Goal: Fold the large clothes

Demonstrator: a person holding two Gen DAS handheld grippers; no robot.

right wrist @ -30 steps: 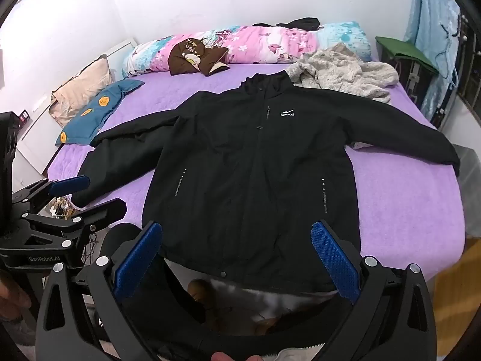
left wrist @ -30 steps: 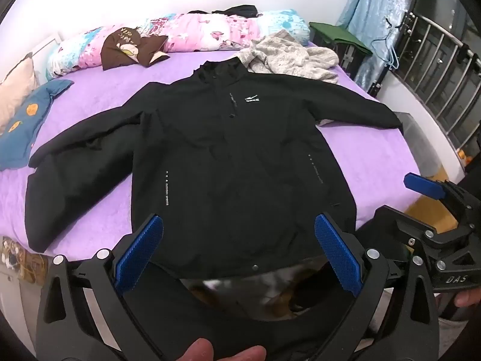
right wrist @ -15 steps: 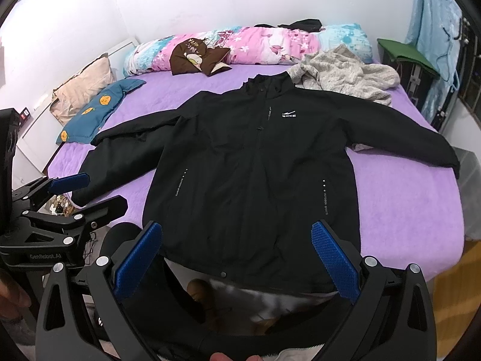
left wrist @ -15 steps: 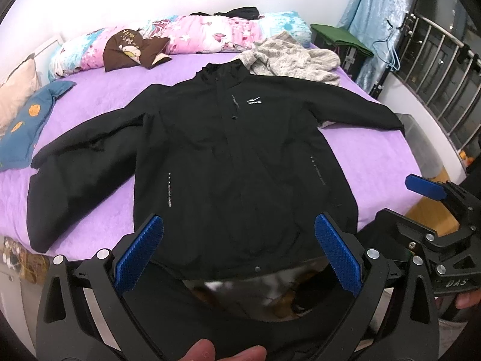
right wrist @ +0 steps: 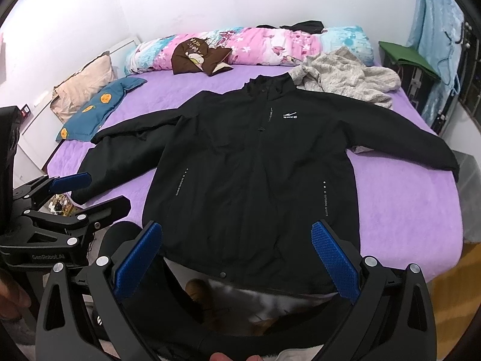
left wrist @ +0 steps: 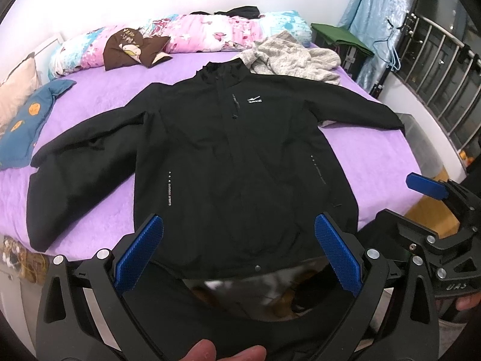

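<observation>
A large black jacket (left wrist: pixel 228 162) lies flat, front up, on the purple bed, both sleeves spread out; it also shows in the right wrist view (right wrist: pixel 255 180). Its hem hangs over the near bed edge. My left gripper (left wrist: pixel 237 252) is open and empty, above the hem. My right gripper (right wrist: pixel 237 255) is open and empty too, over the hem. The right gripper shows at the right edge of the left wrist view (left wrist: pixel 433 210); the left gripper shows at the left of the right wrist view (right wrist: pixel 75 198).
On the purple bed (left wrist: pixel 375 156) lie a grey fluffy garment (left wrist: pixel 294 57), a pink floral quilt (left wrist: pixel 210 33), a brown cushion (left wrist: pixel 132 48) and a blue pillow (left wrist: pixel 27 120). A metal railing (left wrist: pixel 445 69) and blue curtain stand right.
Both grippers have risen or drawn back slightly, so the jacket sits a little lower in each view. The jaws stay open. The jacket has not moved.
</observation>
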